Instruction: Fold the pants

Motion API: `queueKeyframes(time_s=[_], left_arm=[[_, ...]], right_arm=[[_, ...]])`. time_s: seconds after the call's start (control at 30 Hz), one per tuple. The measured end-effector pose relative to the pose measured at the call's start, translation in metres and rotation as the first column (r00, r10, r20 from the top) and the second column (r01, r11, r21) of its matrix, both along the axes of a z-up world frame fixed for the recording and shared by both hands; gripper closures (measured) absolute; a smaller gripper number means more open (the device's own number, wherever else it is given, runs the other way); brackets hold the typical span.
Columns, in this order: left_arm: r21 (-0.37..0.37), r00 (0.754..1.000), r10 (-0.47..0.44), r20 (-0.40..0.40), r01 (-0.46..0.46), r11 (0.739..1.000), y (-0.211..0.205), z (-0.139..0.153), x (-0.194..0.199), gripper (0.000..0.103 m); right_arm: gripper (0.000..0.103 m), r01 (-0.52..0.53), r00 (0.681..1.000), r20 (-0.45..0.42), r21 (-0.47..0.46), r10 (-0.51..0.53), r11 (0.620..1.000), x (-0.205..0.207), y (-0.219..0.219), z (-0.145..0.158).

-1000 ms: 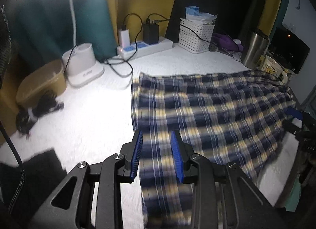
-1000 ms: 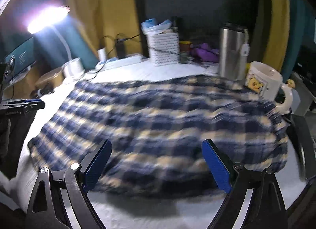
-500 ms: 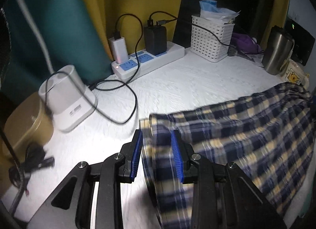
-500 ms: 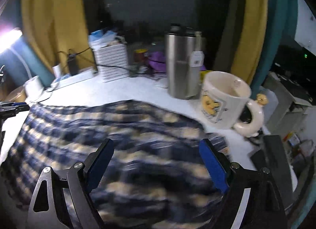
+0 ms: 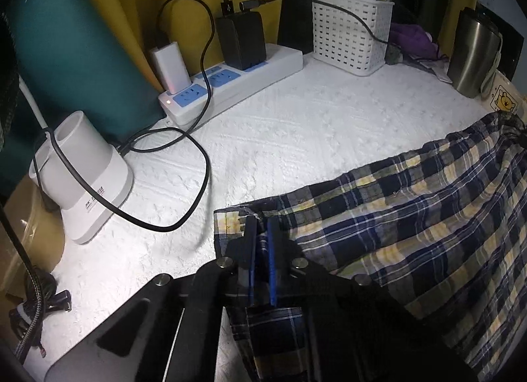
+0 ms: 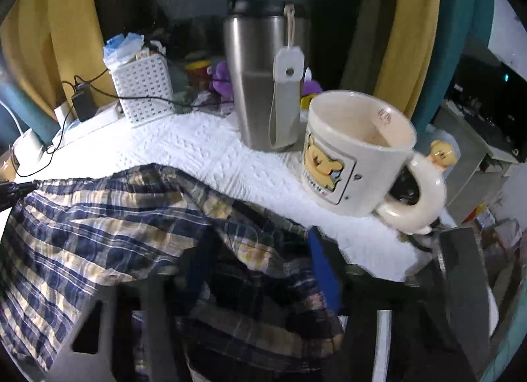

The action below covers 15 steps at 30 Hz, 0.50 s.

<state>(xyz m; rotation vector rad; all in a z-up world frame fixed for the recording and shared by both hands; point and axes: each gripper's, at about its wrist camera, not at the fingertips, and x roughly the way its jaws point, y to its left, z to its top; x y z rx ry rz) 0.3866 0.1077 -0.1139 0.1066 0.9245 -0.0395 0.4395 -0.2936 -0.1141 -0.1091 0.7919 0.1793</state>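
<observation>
Your blue-and-yellow plaid pants (image 5: 411,217) lie on the white-covered bench (image 5: 280,138). Behind them, left to right, stand the white power strip (image 5: 230,82), white plastic basket (image 5: 352,36), steel tumbler (image 6: 263,85) and cream bear mug (image 6: 355,154).

Navy-and-yellow plaid pants (image 5: 411,233) — spread rumpled on the white cover

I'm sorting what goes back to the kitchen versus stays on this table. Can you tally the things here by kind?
Drinkware: 2, steel tumbler and cream cartoon-bear mug
Clothing: 1, blue-and-yellow plaid pants
Storage: 1, white perforated plastic basket
Power gear: 3, white power strip, black charger, white charger
Total: 7
</observation>
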Motion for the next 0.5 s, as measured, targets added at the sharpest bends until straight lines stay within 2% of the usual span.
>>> queueKeyframes(time_s=[0.03, 0.07, 0.1, 0.13, 0.3, 0.37, 0.5], left_arm=[[-0.001, 1.000, 0.010, 0.019, -0.010, 1.000, 0.001, 0.001, -0.002, 0.100], [0.001, 0.999, 0.018, 0.035, -0.019, 1.000, 0.000, 0.003, -0.004, 0.101], [0.007, 0.998, 0.028, 0.053, -0.028, 1.000, 0.000, 0.006, -0.007, 0.101], [0.015, 0.996, 0.041, 0.076, -0.042, 0.999, 0.001, 0.010, -0.010, 0.101], [0.032, 0.980, 0.115, 0.164, -0.122, 0.992, 0.008, 0.028, -0.024, 0.101], [0.048, 0.979, 0.121, 0.161, -0.131, 0.990, 0.011, 0.025, -0.022, 0.101], [0.054, 0.987, 0.124, 0.098, -0.130, 0.990, 0.011, 0.001, -0.008, 0.100]], right_arm=[[0.062, -0.003, 1.000, -0.007, 0.003, 0.003, 1.000, 0.002, 0.000, -0.002], [0.068, -0.005, 1.000, -0.005, -0.002, 0.005, 1.000, 0.003, 0.001, -0.003], [0.083, -0.009, 1.000, -0.001, -0.004, 0.009, 1.000, 0.004, 0.003, -0.003], [0.087, -0.015, 1.000, 0.002, -0.003, 0.015, 1.000, 0.005, 0.004, -0.002], [0.087, -0.029, 0.999, 0.017, -0.020, 0.029, 0.999, 0.017, 0.015, 0.006], [0.087, -0.024, 1.000, 0.007, -0.029, 0.025, 0.999, 0.025, 0.018, 0.005], [0.087, 0.002, 1.000, -0.026, -0.060, -0.004, 0.998, 0.039, 0.023, -0.003]])
